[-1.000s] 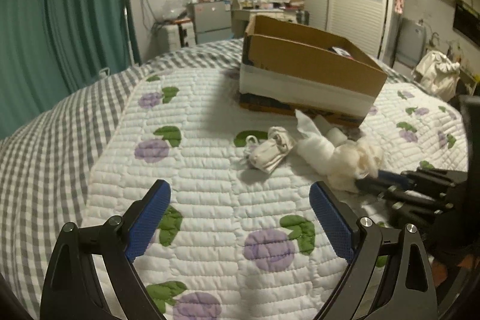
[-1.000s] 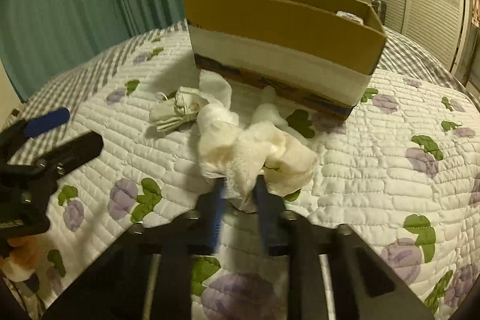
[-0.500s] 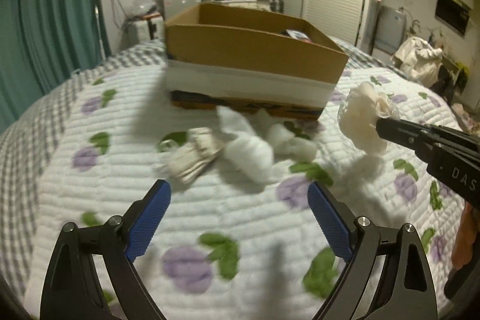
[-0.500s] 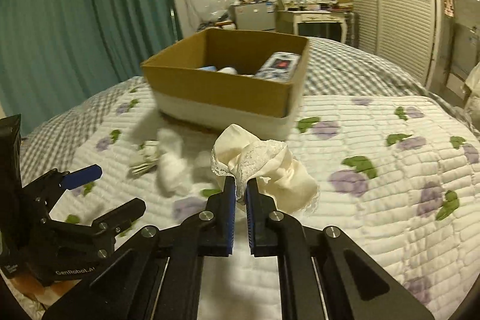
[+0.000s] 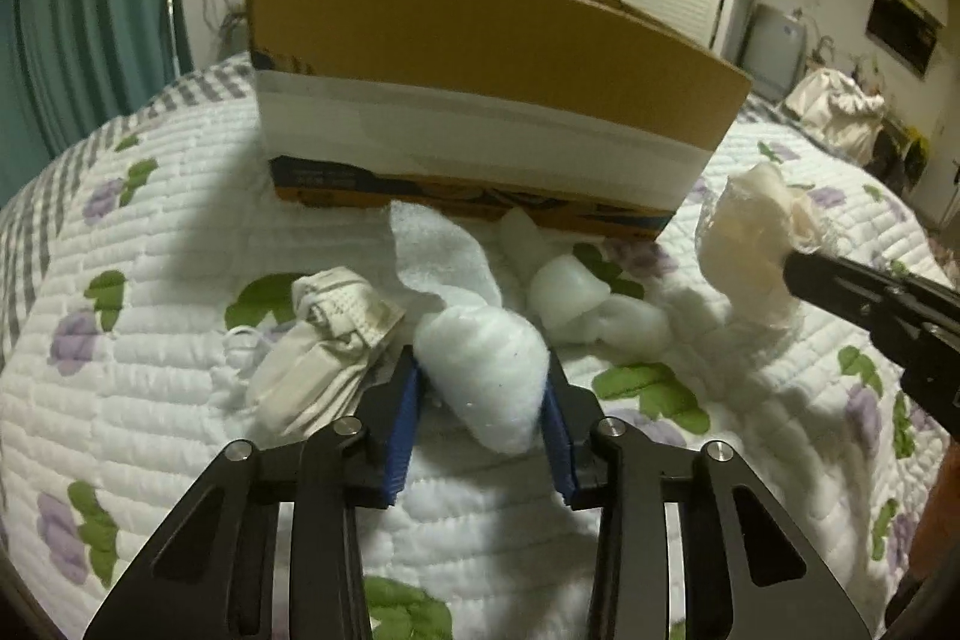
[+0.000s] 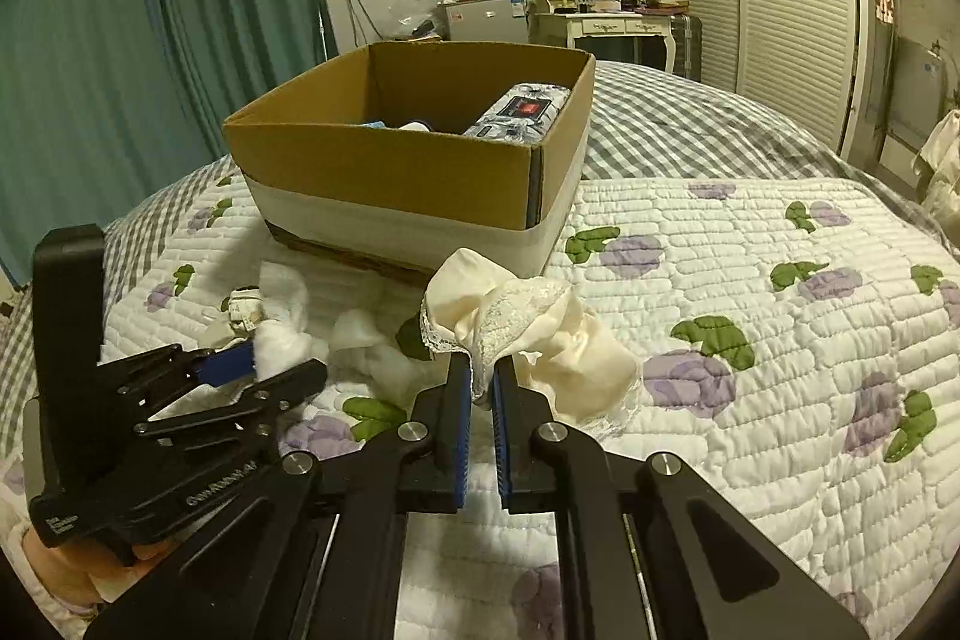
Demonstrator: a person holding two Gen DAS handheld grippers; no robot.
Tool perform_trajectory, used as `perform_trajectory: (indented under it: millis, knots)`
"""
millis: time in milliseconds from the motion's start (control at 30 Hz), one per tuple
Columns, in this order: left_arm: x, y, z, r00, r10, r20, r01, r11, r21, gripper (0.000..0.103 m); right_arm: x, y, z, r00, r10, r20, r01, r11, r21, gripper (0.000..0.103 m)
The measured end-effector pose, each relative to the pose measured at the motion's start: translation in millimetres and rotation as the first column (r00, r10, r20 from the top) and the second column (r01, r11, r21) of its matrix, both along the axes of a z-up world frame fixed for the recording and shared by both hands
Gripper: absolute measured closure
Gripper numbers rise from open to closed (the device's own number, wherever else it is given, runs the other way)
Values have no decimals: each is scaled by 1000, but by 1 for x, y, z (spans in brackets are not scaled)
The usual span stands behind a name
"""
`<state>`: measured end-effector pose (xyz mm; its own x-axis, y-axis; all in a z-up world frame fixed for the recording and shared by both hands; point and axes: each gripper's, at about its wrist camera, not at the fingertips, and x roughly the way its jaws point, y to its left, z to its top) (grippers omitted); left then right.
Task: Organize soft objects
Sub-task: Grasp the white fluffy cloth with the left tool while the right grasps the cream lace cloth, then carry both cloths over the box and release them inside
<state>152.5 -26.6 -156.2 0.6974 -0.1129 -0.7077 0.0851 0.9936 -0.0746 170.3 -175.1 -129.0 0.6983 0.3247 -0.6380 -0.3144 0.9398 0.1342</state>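
Left gripper (image 5: pixel 483 394) clamps the fluffy white roll (image 5: pixel 486 370) — lengthwise toward the box (image 5: pixel 480 58) — right gripper (image 6: pixel 480 379) pinches cream lace cloth (image 6: pixel 540 340).

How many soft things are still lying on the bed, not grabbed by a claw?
2 for sure: the crumpled white face mask left of the left claw, and the white foam lumps near the cardboard box. More may hide behind.
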Motion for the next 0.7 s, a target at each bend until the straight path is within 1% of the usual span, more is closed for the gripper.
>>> perform_trajectory:
  millis: [167,300,400,533,700]
  knots:
    - [-26,3,17,1000,-19,20,19,1000,-12,68,-15,-1,9,1000,5,7,-5,1000,19,97]
    - [-52,1,36,999,-36,40,35,999,13,68,-35,-4,26,1000,10,19,-11,999,48,97]
    - [-75,-1,56,997,-52,57,50,998,33,68,-52,-5,43,999,22,35,-24,998,57,97]
    - [-88,-9,86,993,-64,97,61,998,30,68,-74,-3,71,996,43,72,-47,998,49,97]
    - [-96,-12,132,986,-65,156,64,998,11,68,-91,2,122,987,79,141,-83,996,22,97]
